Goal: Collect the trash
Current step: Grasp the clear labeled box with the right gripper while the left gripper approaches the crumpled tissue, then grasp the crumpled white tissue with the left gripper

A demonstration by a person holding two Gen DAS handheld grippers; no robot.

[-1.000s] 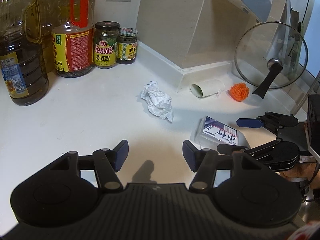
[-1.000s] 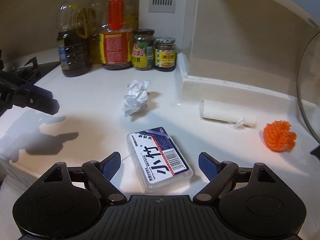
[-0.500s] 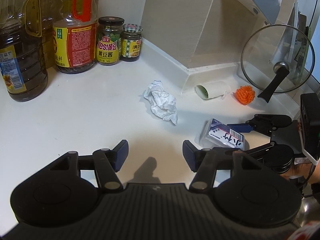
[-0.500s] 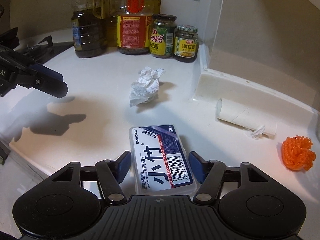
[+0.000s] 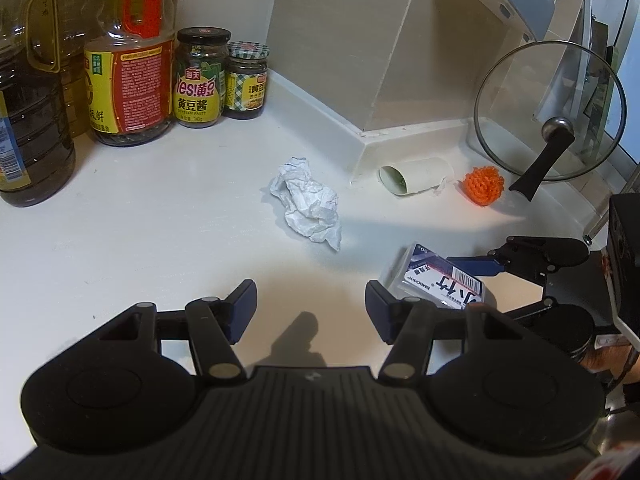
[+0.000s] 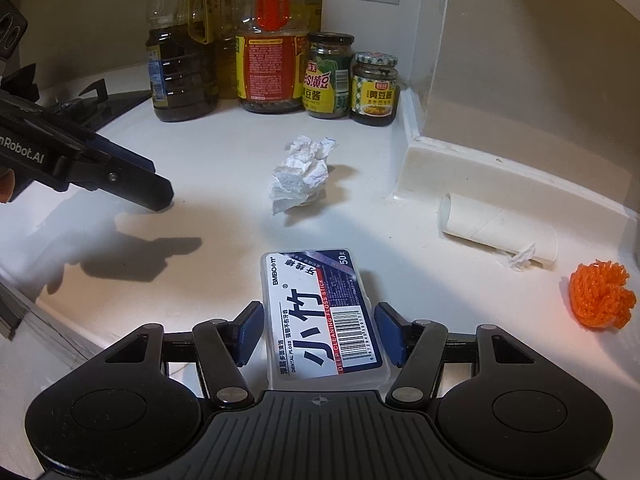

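A clear plastic floss-stick box (image 6: pixel 324 312) lies on the white counter between the fingers of my right gripper (image 6: pixel 318 330). The jaws stand close on both sides of the box, and contact is unclear. The box also shows in the left wrist view (image 5: pixel 436 280). A crumpled white tissue (image 5: pixel 308 204) lies mid-counter, ahead of my left gripper (image 5: pixel 310 306), which is open and empty. An empty paper roll tube (image 6: pixel 498 228) and an orange mesh ball (image 6: pixel 602 300) lie at the right by the wall ledge.
Oil bottles (image 5: pixel 32 100) and sauce jars (image 5: pixel 200 76) stand along the back wall. A glass pot lid (image 5: pixel 548 112) leans at the far right. A stove edge (image 6: pixel 92 98) is at the left. The counter's front edge runs just under the grippers.
My right gripper has moved forward over the floss box and narrowed its jaws around it. My left gripper has shifted slightly and stays open.
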